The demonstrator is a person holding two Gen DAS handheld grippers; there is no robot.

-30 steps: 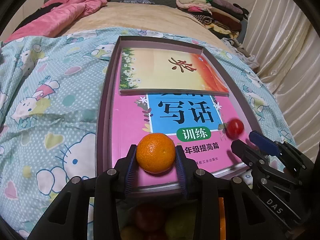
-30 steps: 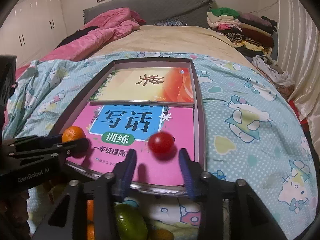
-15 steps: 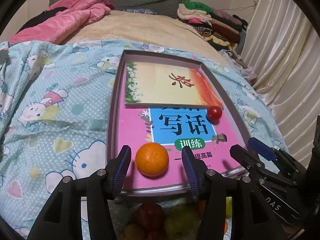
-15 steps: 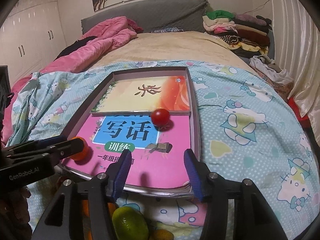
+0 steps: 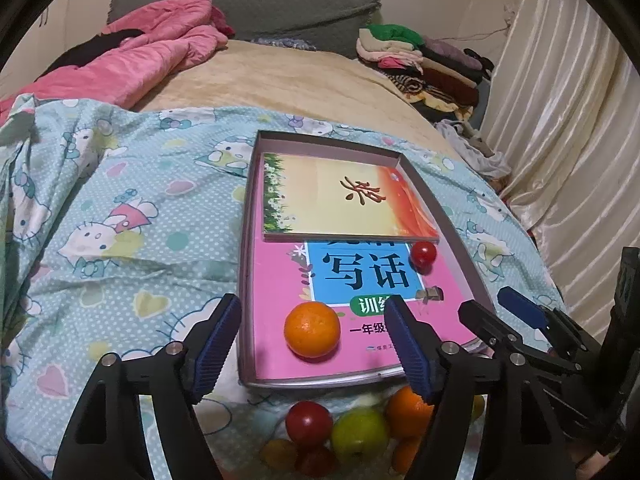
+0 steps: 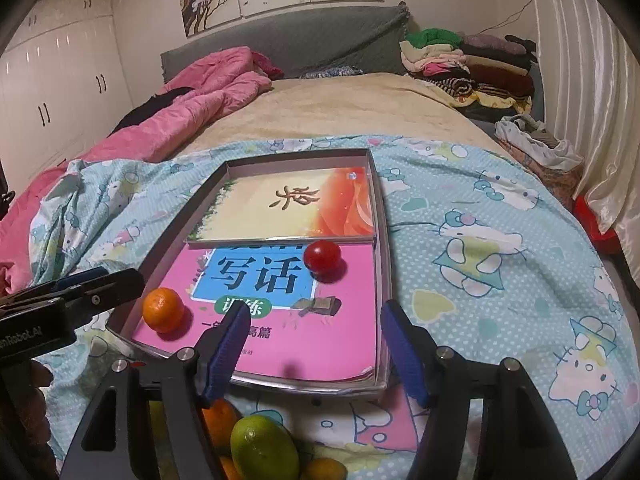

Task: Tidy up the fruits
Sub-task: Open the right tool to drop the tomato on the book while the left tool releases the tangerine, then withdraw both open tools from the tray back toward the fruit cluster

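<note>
Both sets of fingers just spread, empty. Orange point(image 5: 312, 330) firm, round, prone to rolling on slick book point(image 5: 280, 320); best pinched across middle.

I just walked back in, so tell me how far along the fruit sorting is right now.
Done: an orange and a small red fruit lie in the tray, on the pink book.

In hand: nothing. The left gripper and right gripper have just been opening and now stand open, with neither pressing on a fruit.

Left: the pile of fruit on the bedspread in front of the tray.
</note>
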